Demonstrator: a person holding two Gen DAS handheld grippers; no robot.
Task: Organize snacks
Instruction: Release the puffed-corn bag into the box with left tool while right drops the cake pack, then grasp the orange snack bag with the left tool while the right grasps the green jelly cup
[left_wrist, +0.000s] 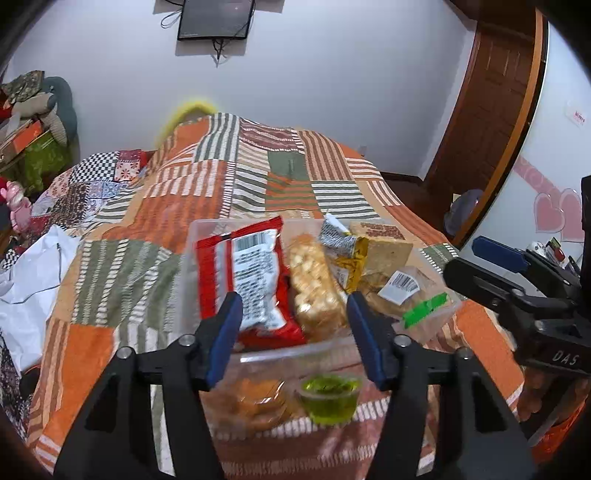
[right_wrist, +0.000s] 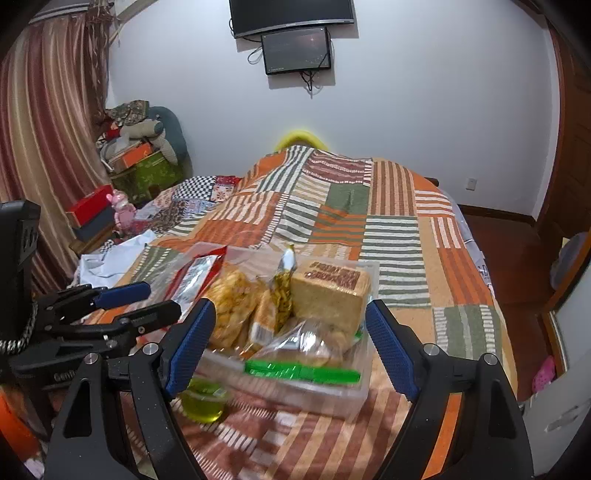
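Lengthwise, red packet (left_wrist: 245, 280) pointing away, flat.

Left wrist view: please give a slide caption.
Open left gripper over clear snack box; green jelly cup outside.

I see blue pads (left_wrist: 225, 332) on black grippers. At twelve o'clock the quilt (left_wrist: 236, 177) is orange, green and white striped patchwork. The packet (left_wrist: 251, 280) is red and white; the cup (left_wrist: 328, 397) looks yellow-green, though blurred.
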